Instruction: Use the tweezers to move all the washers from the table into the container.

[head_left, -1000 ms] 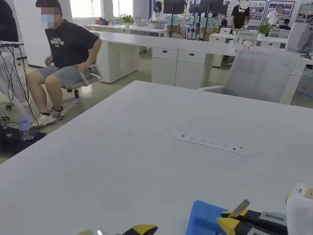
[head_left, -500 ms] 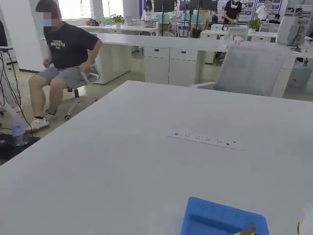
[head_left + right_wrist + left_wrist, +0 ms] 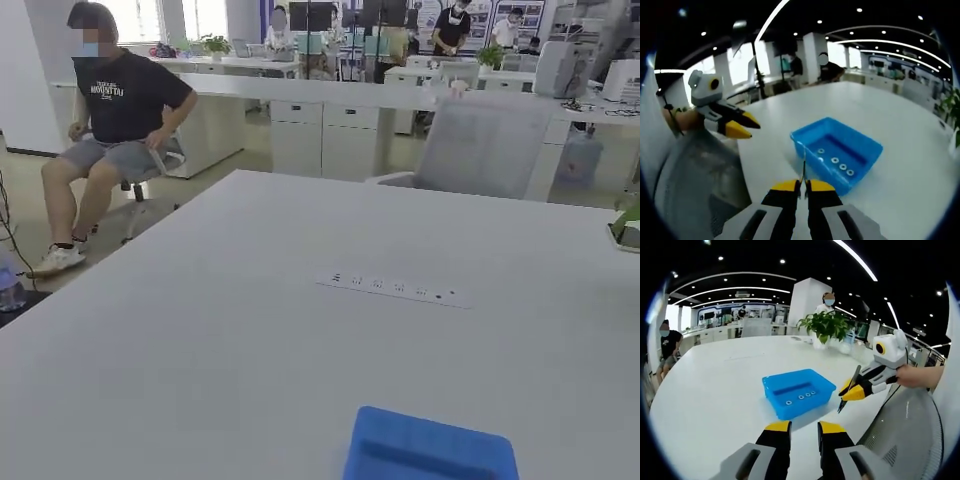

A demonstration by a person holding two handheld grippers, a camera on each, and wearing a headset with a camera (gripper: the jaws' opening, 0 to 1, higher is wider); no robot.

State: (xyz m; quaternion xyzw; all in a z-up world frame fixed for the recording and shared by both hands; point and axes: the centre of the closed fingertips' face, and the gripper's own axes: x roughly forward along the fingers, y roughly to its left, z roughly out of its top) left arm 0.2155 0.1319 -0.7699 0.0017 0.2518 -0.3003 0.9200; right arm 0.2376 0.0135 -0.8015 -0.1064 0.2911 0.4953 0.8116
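Observation:
A blue container (image 3: pixel 430 445) sits at the near edge of the white table (image 3: pixel 250 330). The left gripper view shows the container (image 3: pixel 797 392) with several washers (image 3: pixel 801 397) lying in a row on its floor. My left gripper (image 3: pixel 804 432) hovers short of it, open with nothing between the jaws. My right gripper (image 3: pixel 804 187) is shut on thin metal tweezers (image 3: pixel 803 170) that point at the near rim of the container (image 3: pixel 837 150), above the washers (image 3: pixel 835 160). From the left gripper view, the right gripper (image 3: pixel 860 387) hangs to the container's right, tweezers (image 3: pixel 849 390) tilted down.
A socket strip (image 3: pixel 390 290) is set into the table's middle. A potted plant (image 3: pixel 825 325) stands at the table's far side. A grey chair (image 3: pixel 485 145) is behind the far edge, and a person (image 3: pixel 115 110) sits at the left. A grey mesh surface (image 3: pixel 905 440) lies by the grippers.
The head camera has swung right. The gripper with the tweezers, over the container's near side a second ago, has drawn back below the head view's bottom edge, as has the other gripper.

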